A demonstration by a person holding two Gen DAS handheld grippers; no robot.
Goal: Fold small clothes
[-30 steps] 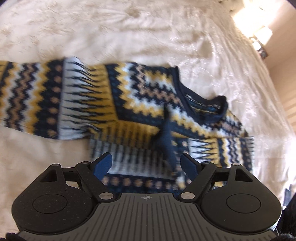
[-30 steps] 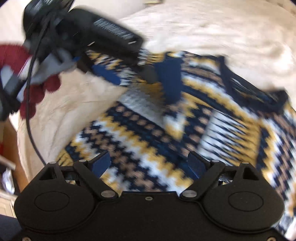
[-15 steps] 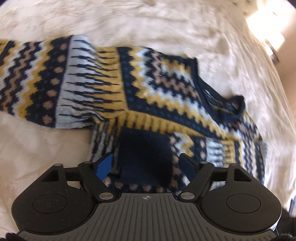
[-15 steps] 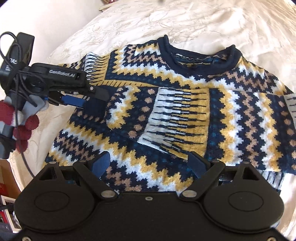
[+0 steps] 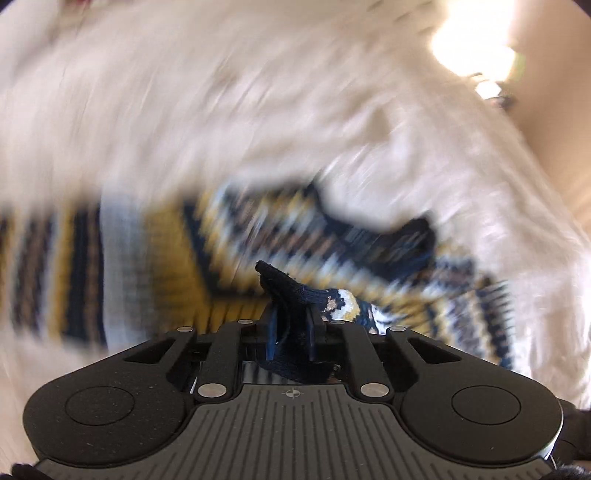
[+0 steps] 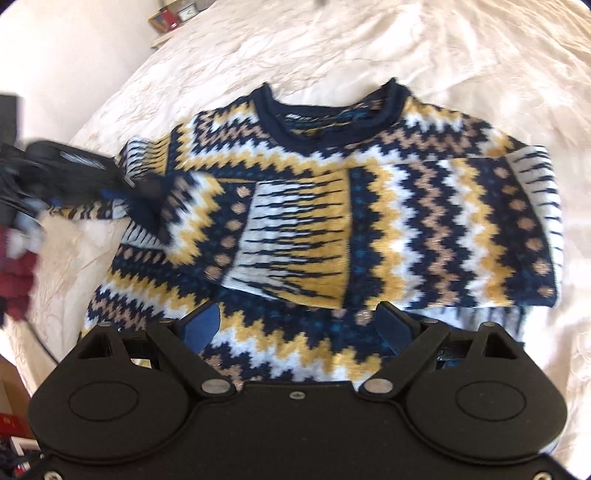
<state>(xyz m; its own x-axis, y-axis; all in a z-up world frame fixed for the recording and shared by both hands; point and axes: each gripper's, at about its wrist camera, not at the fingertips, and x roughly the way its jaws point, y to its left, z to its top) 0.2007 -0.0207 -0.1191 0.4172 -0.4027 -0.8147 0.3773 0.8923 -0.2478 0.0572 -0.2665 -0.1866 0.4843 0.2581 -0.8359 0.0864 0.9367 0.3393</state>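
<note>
- The sweater (image 6: 332, 221) lay on the bed (image 6: 461, 55); the left hand-held gripper (image 5: 291, 332) was clamped on its navy cuff (image 5: 295, 295).
- The right hand-held gripper (image 6: 295, 328) hovered with jaws apart.
- Risk: the thick knit might slip out mid-fold, spoiling the sleeve's placement.

sweater (image 6: 332, 221): chunky knit wool | bedspread (image 6: 461, 55): creased satiny cloth | left tongs (image 5: 291, 325): matt black plastic

Cream bedspread (image 6: 461, 55); red box (image 6: 164, 20) on a far shelf.
</note>
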